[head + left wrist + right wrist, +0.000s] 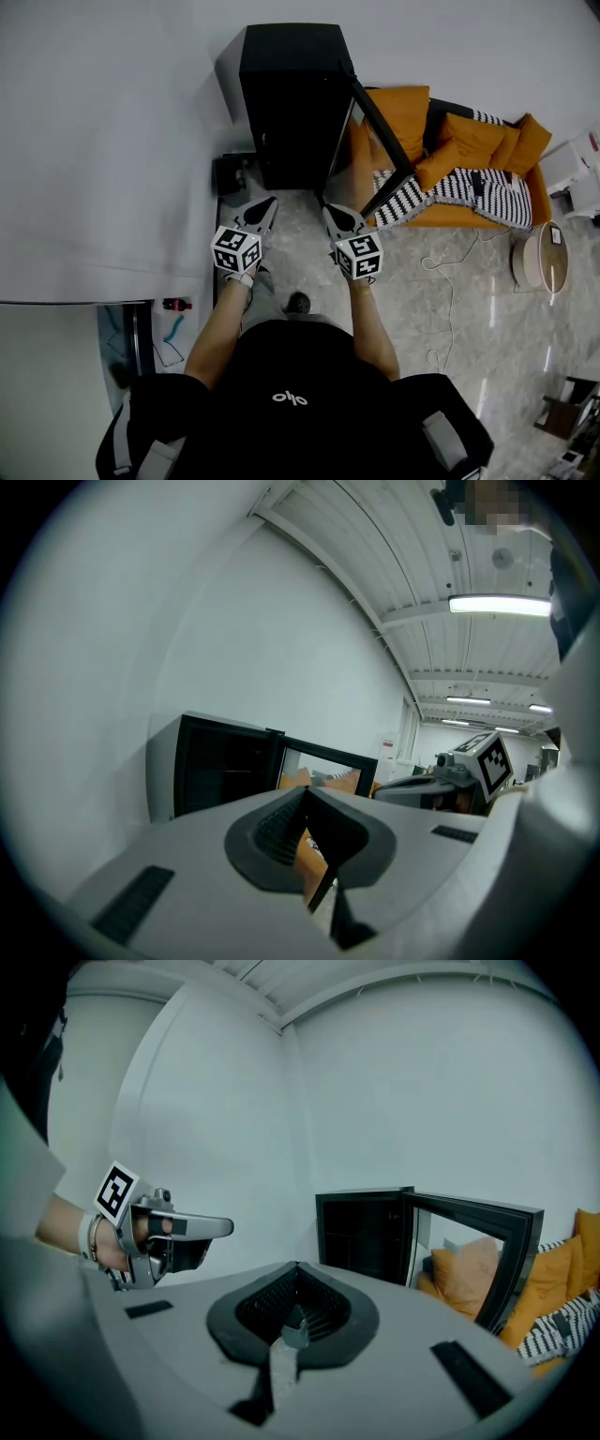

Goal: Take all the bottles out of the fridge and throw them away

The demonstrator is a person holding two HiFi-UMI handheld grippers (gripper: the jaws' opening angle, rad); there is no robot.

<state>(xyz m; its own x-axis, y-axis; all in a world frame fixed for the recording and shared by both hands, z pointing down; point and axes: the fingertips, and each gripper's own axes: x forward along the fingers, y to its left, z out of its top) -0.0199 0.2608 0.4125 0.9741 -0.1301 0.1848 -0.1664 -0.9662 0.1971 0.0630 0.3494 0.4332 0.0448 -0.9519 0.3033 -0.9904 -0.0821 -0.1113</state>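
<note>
Orange sofa [480, 141] beside open fridge [292, 103]

A person in a black top is standing on the pale marble floor [469, 328], facing a black fridge [291, 94] that is sitting against the white wall with its door [375, 141] swinging open to the right. The left gripper [262, 210] and right gripper [333, 217] are pointing toward the fridge, side by side and apart, each with its jaws drawn together. Behind the door, an orange sofa [487, 141] is carrying a black-and-white striped blanket [441, 192]. A white cable [450, 281] is trailing across the floor near a round side table [539, 255].
</note>
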